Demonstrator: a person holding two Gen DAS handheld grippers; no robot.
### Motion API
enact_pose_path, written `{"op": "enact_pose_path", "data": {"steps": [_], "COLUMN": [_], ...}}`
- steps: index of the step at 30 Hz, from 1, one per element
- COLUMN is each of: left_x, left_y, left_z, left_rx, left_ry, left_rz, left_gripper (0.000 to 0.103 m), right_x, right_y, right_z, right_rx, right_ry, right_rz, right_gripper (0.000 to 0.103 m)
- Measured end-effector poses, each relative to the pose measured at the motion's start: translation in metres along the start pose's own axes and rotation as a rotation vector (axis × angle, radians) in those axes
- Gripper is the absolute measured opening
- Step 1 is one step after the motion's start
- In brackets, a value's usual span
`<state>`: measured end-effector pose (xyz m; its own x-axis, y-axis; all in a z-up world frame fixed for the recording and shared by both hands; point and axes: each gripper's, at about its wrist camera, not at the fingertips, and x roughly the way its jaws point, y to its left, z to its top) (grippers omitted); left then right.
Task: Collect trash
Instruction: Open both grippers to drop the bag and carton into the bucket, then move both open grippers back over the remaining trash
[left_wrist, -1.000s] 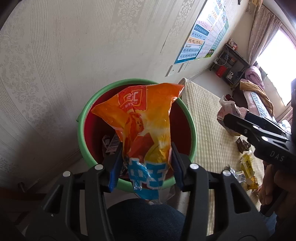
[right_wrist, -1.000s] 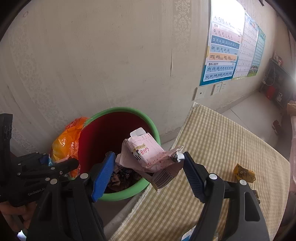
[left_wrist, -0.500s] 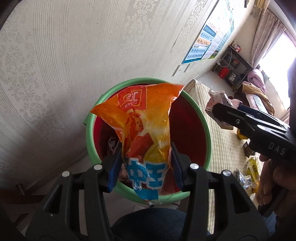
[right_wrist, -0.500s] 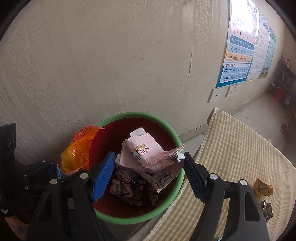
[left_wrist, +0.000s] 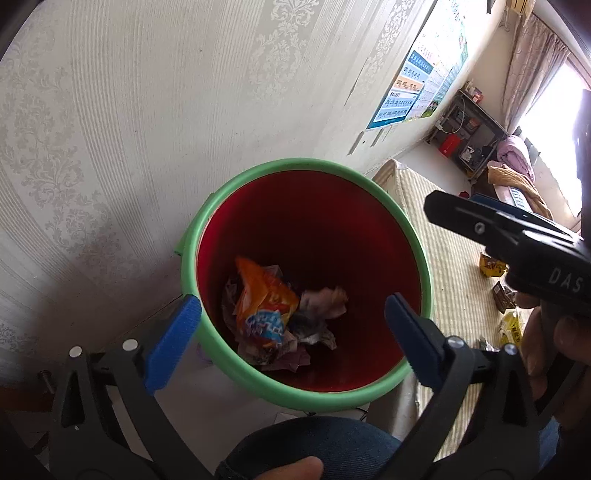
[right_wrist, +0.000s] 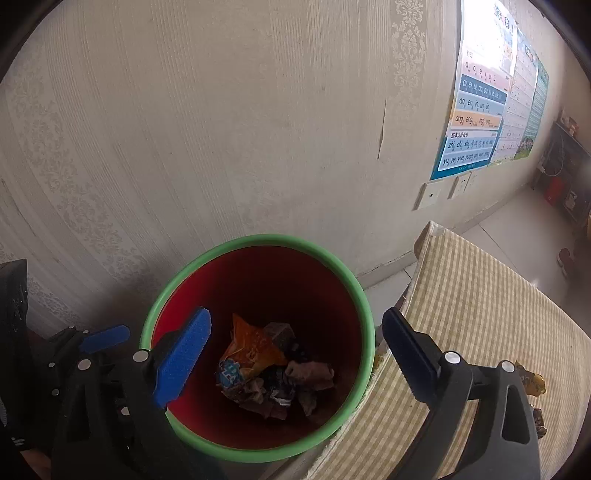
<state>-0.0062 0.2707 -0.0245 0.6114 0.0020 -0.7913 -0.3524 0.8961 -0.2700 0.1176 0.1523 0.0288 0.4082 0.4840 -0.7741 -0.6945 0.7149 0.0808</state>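
Note:
A bin with a green rim (left_wrist: 295, 164) (right_wrist: 258, 239) and red inside stands against the wall, below both grippers. My left gripper (left_wrist: 291, 306) hangs over it with its jaws opening wide and nothing between them. The orange snack bag (left_wrist: 264, 295) (right_wrist: 251, 347) lies inside on a heap of crumpled trash. My right gripper (right_wrist: 297, 321) is also above the bin, its jaws opening and empty. The crumpled pink carton (left_wrist: 325, 299) (right_wrist: 308, 371) rests in the heap beside the bag.
A yellow checked mat (right_wrist: 480, 314) lies right of the bin, with several small wrappers (left_wrist: 491, 264) (right_wrist: 532, 380) on it. The papered wall with posters (right_wrist: 476, 122) is close behind. A person's knee in blue cloth (left_wrist: 314, 443) sits under the left gripper.
Both grippers opened. The orange bag dropped out of the left one and the pink carton out of the right one, and both now lie in the bin.

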Motion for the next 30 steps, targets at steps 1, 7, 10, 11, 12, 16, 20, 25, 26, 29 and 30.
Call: {"op": "enact_pose_path", "data": {"steps": [1,7,10,11,12,16,20,25,26,29,30], "left_x": [-0.001,-0.01,-0.016,-0.017,-0.02,-0.023,-0.024,-0.027,-0.026,-0.025,-0.025], "left_y": [0.001,-0.001,-0.01,-0.015,-0.02,-0.048,-0.08,-0.121,-0.13,-0.152,-0.159], "left_z": [-0.002,-0.009,-0.011,-0.012,-0.014,-0.015,-0.02,-0.029,-0.03,-0.036,-0.037], "left_rx": [-0.006,-0.025,-0.015,-0.008,-0.001,0.033,0.077,0.133,0.145,0.177,0.187], "left_ry": [0.006,0.01,0.006,0.004,0.002,0.001,0.006,0.012,0.016,0.028,0.032], "left_rz": [0.006,0.03,0.029,0.026,0.024,0.003,-0.024,-0.064,-0.071,-0.092,-0.1], "left_gripper": [0.097,0.097,0.097,0.097,0.097,0.097,0.097,0.097,0.097,0.097,0.097], "right_x": [-0.002,-0.019,-0.031,-0.035,-0.039,-0.058,-0.08,-0.107,-0.112,-0.128,-0.133], "right_y": [-0.001,-0.013,-0.022,-0.026,-0.03,-0.052,-0.078,-0.116,-0.124,-0.147,-0.154], "right_z": [-0.001,-0.01,-0.02,-0.024,-0.028,-0.048,-0.071,-0.1,-0.106,-0.122,-0.127], "right_rx": [0.005,0.024,0.037,0.043,0.049,0.078,0.108,0.162,0.172,0.21,0.222], "right_ry": [-0.001,-0.012,-0.014,-0.015,-0.015,-0.015,-0.021,-0.024,-0.025,-0.031,-0.033], "right_rz": [-0.002,-0.016,-0.026,-0.032,-0.037,-0.065,-0.103,-0.157,-0.169,-0.201,-0.212], "right_gripper": [0.094,0.096,0.096,0.096,0.096,0.096,0.096,0.096,0.096,0.096,0.096]}}
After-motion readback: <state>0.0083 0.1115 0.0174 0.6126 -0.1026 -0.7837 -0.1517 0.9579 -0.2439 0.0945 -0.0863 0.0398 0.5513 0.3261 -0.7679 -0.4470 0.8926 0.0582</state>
